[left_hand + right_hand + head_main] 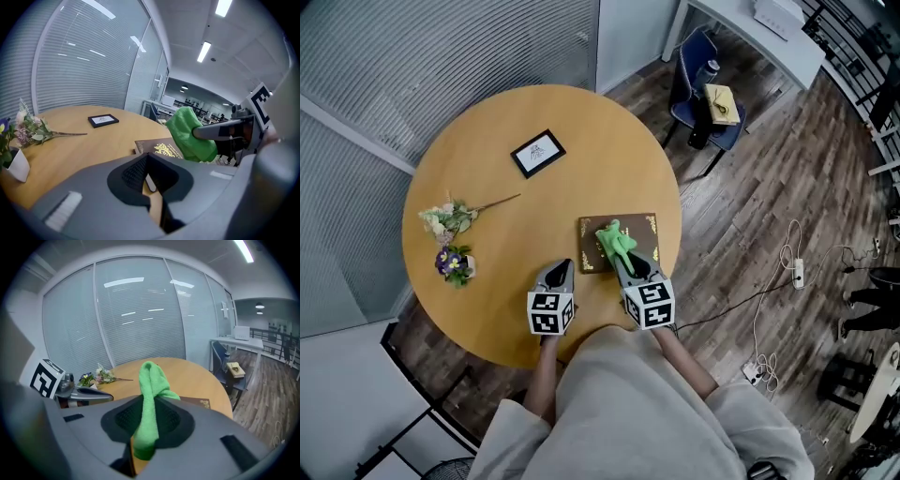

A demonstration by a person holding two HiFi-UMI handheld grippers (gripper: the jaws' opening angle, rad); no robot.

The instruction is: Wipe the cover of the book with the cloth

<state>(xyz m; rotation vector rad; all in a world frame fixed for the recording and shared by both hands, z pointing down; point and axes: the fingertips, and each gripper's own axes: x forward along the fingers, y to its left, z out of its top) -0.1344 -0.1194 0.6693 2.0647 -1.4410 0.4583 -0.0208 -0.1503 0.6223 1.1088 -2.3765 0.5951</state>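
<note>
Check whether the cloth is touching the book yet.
Cannot tell. The cloth, held in the right tongs, overlaps the book in the head and left gripper views, but neither shows contact or a gap.

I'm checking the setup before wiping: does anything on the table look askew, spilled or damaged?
Nothing stands out. The book lies flat and closed on the table, the cloth hangs bunched in the right gripper over its cover, and the picture frame and flowers lie well apart from it.
</note>
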